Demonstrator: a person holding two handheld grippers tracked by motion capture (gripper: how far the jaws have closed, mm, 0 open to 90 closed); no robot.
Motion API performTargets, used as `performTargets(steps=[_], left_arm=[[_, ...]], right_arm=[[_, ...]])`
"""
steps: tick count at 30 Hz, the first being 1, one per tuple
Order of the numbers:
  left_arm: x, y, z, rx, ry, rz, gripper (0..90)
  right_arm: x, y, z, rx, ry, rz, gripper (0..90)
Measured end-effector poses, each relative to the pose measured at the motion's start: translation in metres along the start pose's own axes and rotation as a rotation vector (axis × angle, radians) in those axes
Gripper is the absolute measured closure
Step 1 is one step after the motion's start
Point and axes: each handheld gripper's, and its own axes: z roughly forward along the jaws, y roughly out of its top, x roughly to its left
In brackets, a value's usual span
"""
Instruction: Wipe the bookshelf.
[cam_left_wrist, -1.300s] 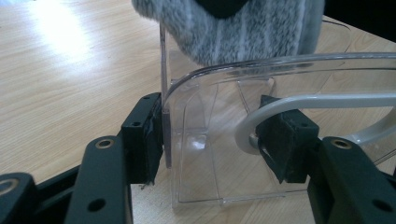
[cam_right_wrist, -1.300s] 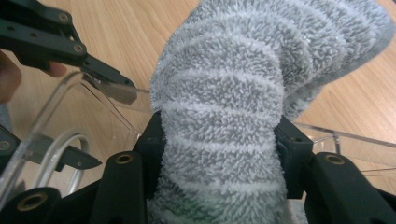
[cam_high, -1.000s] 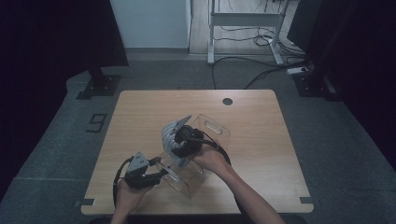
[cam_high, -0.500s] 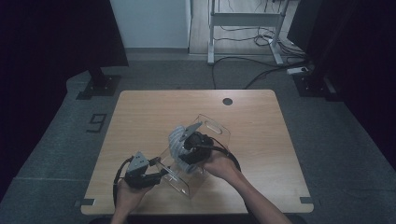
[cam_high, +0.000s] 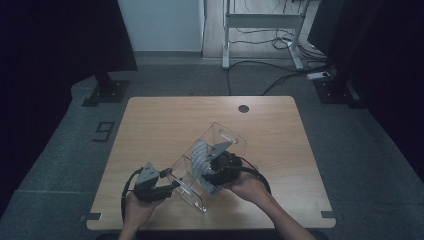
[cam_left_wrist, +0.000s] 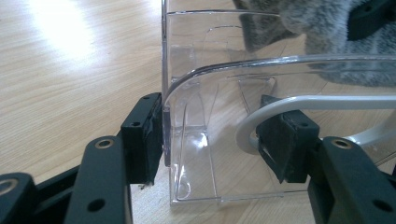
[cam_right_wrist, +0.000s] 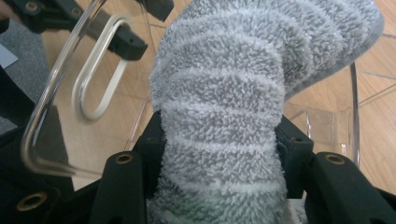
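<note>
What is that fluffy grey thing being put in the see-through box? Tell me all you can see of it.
The fluffy grey thing looks like a soft, fuzzy sock or cloth, grey with paler stripes across it, rolled into a thick bundle. The right hand-held gripper squeezes it between two black jaws, one pressing on each side. Its far end curves away over the clear plastic box, which sits tilted on the wooden table. From above, the bundle shows inside the box walls. The left hand-held gripper clamps the box's near wall.
</note>
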Motion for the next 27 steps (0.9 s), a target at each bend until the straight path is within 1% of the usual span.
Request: performTargets(steps=[2,10,21,27], left_arm=[[0.0,0.0,0.0,-0.001,-0.001,-0.001,42.3],[0.0,0.0,0.0,-0.001,0.0,-0.002,42.3],[0.0,0.0,0.0,-0.001,0.001,-0.004,42.3],[0.0,0.0,0.0,0.0,0.002,-0.004,42.3]], right_arm=[[0.001,-0.004,-0.002,-0.001,-0.001,-0.005,48.5],[0.005,-0.02,-0.008,-0.011,0.004,0.01,48.5],[0.007,-0.037,-0.01,-0.028,0.012,0.032,48.4],[0.009,-0.049,-0.01,-0.03,0.027,0.046,48.4]])
